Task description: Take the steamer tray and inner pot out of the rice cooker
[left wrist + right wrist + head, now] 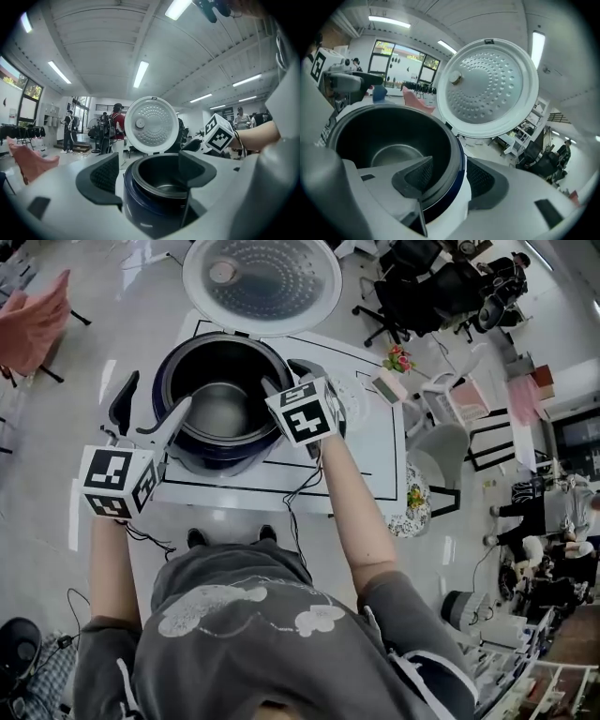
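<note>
Right claw (447, 171) gapes astride the dark round metal inner pot (384, 133) rim, left claw (147, 164) open and empty too, so I reckon it's pinch and lift next.

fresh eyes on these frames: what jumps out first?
The open rice cooker in the middle of the white table, with its round lid flipped up behind it and the dark inner pot seated inside. The left gripper and right gripper flank it, each with open jaws straddling the rim on opposite sides.
</note>
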The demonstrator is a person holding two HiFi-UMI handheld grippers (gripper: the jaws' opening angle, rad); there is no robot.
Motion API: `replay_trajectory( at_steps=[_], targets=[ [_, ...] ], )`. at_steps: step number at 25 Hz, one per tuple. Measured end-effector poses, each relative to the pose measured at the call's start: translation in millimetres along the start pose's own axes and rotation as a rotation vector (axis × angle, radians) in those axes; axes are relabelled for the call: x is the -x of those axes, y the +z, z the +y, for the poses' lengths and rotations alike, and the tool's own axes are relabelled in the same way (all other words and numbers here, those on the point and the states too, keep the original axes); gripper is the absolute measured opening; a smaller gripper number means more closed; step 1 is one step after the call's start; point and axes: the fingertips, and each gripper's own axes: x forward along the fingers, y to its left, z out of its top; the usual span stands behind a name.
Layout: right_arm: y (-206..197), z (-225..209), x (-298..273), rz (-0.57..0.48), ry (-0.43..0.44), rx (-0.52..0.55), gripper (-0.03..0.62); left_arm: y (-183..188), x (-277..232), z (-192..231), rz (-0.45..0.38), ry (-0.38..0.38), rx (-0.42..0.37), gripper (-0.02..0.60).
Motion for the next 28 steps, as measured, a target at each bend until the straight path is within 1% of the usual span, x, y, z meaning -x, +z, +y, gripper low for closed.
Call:
replay_trajectory(
  at_steps=[2,4,6,8,10,12,14,15,17,19,21,23,24,26,28],
  targets=[
    [2,3,-3,0.043,0.007,0.025,0.250,-1,-1,9,0.004,-0.020,-0.001,0.400],
    [5,6,-6,0.072,0.034,0.021,0.257,-3,-3,15,0.008,-0.037,0.006,0.400],
    [1,10,-11,0.123,0.062,0.023,0.276,-6,-6,17,0.012,-0.054,0.013,0.400],
    [-2,9,-17,0.172,0.063,0.035,0.287,-9,-10,18,0.017,-0.069,0.018,0.401],
    [-8,5,-24,0.223,0.026,0.047,0.285,-13,-14,19,0.022,-0.082,0.025,0.400],
    [-13,-1,-29,0.285,-0.033,0.066,0.274,-17,-16,20,0.029,-0.094,0.031,0.402],
    [-15,-7,-33,0.329,-0.091,0.096,0.199,-20,-18,22,0.034,-0.102,0.035,0.400],
    [-16,-9,-34,0.340,-0.102,0.109,0.198,-22,-19,23,0.036,-0.105,0.036,0.401],
    [-16,-11,-34,0.345,-0.098,0.109,0.198,-24,-20,26,0.040,-0.112,0.036,0.401],
    [-15,-12,-31,0.342,-0.091,0.079,0.196,-25,-20,29,0.046,-0.116,0.030,0.400],
    [-9,-11,-27,0.330,-0.097,0.065,0.176,-25,-19,35,0.047,-0.113,0.028,0.400],
    [0,-10,-24,0.299,-0.115,0.081,0.162,-25,-18,40,0.044,-0.109,0.033,0.400],
    [4,-10,-22,0.282,-0.124,0.086,0.139,-25,-18,42,0.043,-0.108,0.035,0.400],
    [10,-10,-19,0.261,-0.134,0.079,0.129,-25,-18,46,0.041,-0.108,0.034,0.401],
    [15,-9,-16,0.248,-0.125,0.055,0.123,-24,-18,50,0.039,-0.108,0.034,0.400]
  ],
)
